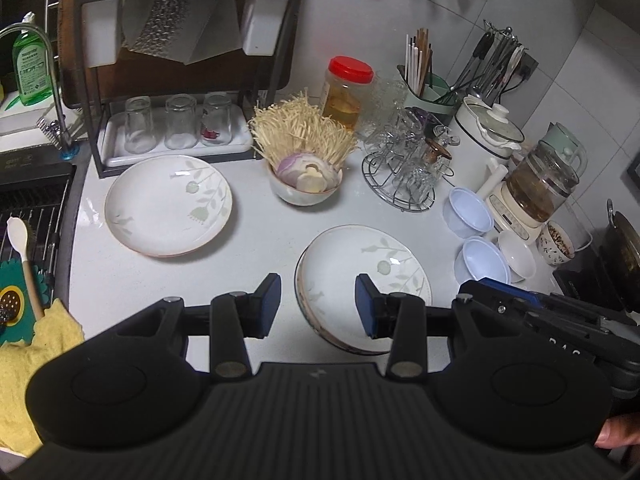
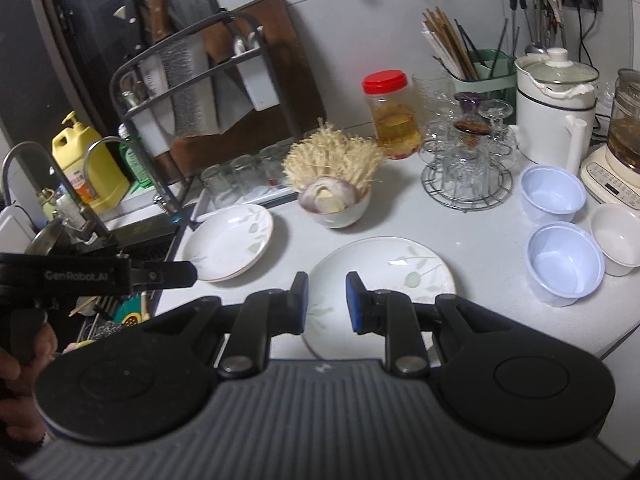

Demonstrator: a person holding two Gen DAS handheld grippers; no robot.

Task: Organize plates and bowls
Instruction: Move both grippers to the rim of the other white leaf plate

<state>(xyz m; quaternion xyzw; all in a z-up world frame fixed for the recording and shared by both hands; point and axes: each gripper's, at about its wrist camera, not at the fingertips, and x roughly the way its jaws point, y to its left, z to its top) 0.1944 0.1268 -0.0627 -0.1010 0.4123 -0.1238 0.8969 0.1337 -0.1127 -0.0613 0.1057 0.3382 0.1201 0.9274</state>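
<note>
Two white plates with a pale leaf pattern lie on the white counter: a left plate near the sink, and a near plate that looks like a stack of two. Two pale blue plastic bowls and a small white bowl stand at the right. My left gripper is open and empty, just above the near plate's left edge. My right gripper is open and empty over the same plate.
A bowl of onion and enoki mushrooms stands behind the plates. A dish rack with glasses, a red-lidded jar, a wire glass stand, a white pot and a kettle line the back. The sink lies at left.
</note>
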